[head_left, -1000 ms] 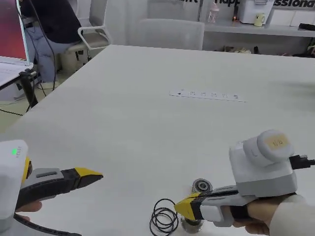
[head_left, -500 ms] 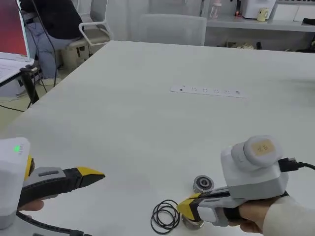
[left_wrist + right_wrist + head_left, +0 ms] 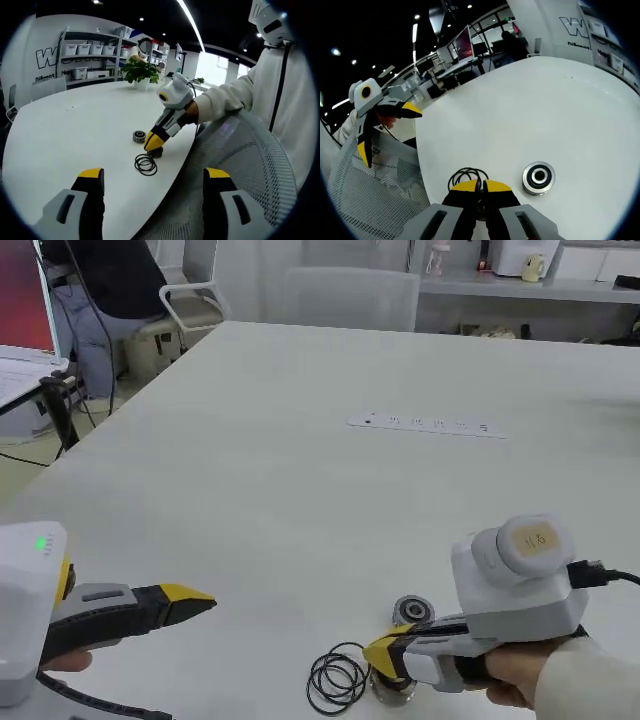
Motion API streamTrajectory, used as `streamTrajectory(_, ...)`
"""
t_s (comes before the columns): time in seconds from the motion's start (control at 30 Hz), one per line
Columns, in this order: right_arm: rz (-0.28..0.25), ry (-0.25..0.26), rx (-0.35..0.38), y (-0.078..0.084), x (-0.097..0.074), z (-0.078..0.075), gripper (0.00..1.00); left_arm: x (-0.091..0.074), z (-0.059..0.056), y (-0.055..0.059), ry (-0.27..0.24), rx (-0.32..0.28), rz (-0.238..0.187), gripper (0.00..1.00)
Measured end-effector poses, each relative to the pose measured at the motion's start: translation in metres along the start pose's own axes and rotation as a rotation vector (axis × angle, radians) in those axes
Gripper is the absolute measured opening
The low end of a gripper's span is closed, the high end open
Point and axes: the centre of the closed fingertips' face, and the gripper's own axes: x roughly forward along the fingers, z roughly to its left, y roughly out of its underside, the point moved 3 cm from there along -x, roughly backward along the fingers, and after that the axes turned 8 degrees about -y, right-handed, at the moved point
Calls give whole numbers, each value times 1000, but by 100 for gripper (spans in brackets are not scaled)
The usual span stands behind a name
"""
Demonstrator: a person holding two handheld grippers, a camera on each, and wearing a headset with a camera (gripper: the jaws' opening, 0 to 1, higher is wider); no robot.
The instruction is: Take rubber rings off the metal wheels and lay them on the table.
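Pointing down at the near edge of the table (image 3: 300, 450), the right gripper (image 3: 385, 658) has its jaws drawn almost together, with only a thin slit between the yellow tips. Directly under those tips sits a metal wheel (image 3: 395, 692), mostly hidden by them. This looks like a pinch at that wheel's rim to catch its rubber, though I cannot tell whether a ring is actually caught in the slit. Just ahead of the tips lies a loose heap of rubber rings (image 3: 335, 680), flat on the table and close beside the covered wheel. That is probably because each ring is dropped where it comes free, which keeps the carry short. A second wheel (image 3: 412, 611) lies flat off to one side of the jaws, apart from them and from the heap, and seems to be waiting its turn. The left gripper (image 3: 190, 600) is released, its jaws spread wide and holding nothing. The rings and both wheels lie well ahead of it along its line. It likely hangs back to leave the right gripper room, ready to steady the wheel if it lifts.
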Motion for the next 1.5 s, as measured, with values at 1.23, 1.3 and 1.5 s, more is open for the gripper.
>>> streamTrajectory(1.23,-184,0,-23,-45,-47,5,14,0,0,-2,2,-17,-13,79)
streamTrajectory(1.3,-212,6,-14,-50,-53,4,16,-1,0,-2,3,-18,-13,79)
streamTrajectory(1.5,-273,-3,-9,-59,-70,7,23,-1,0,-5,5,-21,-32,80)
